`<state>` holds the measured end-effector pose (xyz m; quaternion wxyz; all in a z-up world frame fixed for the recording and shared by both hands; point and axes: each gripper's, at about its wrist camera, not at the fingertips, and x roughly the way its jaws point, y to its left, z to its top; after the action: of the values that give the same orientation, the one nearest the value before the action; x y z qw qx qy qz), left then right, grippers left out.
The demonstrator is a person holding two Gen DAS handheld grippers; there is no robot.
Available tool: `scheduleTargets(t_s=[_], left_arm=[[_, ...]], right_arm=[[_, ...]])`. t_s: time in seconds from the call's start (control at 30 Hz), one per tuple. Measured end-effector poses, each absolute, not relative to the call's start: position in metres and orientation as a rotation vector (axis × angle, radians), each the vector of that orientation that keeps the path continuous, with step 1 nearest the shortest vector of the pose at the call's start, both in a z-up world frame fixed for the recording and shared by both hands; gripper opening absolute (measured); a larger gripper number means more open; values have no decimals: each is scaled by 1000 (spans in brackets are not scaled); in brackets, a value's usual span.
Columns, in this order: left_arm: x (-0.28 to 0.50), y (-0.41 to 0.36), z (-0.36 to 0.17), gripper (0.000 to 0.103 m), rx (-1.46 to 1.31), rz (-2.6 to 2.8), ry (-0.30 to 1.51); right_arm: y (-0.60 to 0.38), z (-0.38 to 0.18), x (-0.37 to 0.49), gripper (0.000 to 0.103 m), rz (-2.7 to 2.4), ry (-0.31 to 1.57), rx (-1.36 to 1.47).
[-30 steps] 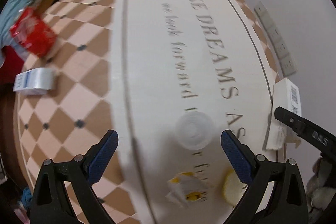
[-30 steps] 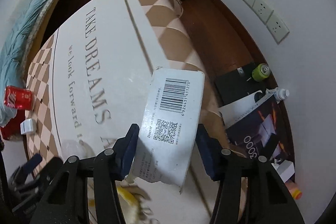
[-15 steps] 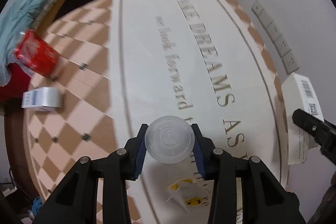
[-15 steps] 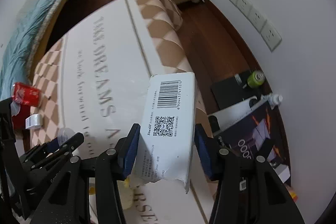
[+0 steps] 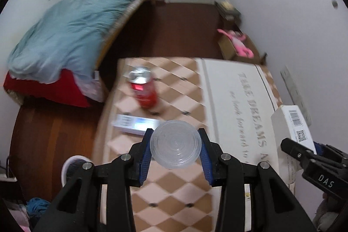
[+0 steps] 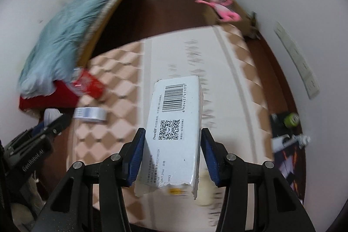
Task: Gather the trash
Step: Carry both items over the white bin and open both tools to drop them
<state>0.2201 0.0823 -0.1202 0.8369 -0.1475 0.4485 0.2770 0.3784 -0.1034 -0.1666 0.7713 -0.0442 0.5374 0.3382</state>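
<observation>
1. The left gripper (image 5: 175, 146) had its fingers (image 5: 145, 155) clamped on a clear plastic lid (image 5: 175, 146), pressing on opposite sides of its rim, with the flat round face turned toward the camera. The lid hung above the checked part of the table (image 5: 174, 199), clear of its surface.

2. The right gripper (image 6: 171, 151) had its fingers (image 6: 137, 155) closed on a white box (image 6: 174, 134) with a barcode and a square code on its face. The box's long axis ran straight out along the fingers, away from the camera, its torn end nearest the gripper. In the left wrist view the same box (image 5: 289, 123) showed at the right edge, level with the lid and well apart from it.

3. Both hands were therefore full, so neither could take another piece until it let go.

4. Trash remaining on the table lay ahead of the left gripper and to its left: a red can (image 5: 144, 90) standing on the checked cloth, and a small flat packet (image 5: 134, 123) just beyond the lid, nearer than the can. Both sat on the left hand's side; the right gripper was farther from them.

5. A white round rim (image 5: 71, 168) showed on the floor below the table's left edge, beside the left gripper's left arm. It may have been a bin, though the picture did not settle that. If so, it lay down and to the left of the lid, nearer the left hand, and the box would have had to cross the table to reach it.
</observation>
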Motion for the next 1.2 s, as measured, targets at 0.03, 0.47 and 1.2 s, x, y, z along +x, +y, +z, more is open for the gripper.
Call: scheduleTargets(t_s=[0.03, 0.47, 1.2], left_arm=[[206, 92, -113, 36, -318, 604, 933], [22, 230, -119, 36, -501, 847, 892], [-129, 369, -312, 90, -1073, 910, 1114]], right_arm=[[-96, -162, 372, 53, 750, 1158, -100], [86, -166, 208, 53, 1064, 1206, -227], [283, -354, 40, 57, 1193, 1493, -574]])
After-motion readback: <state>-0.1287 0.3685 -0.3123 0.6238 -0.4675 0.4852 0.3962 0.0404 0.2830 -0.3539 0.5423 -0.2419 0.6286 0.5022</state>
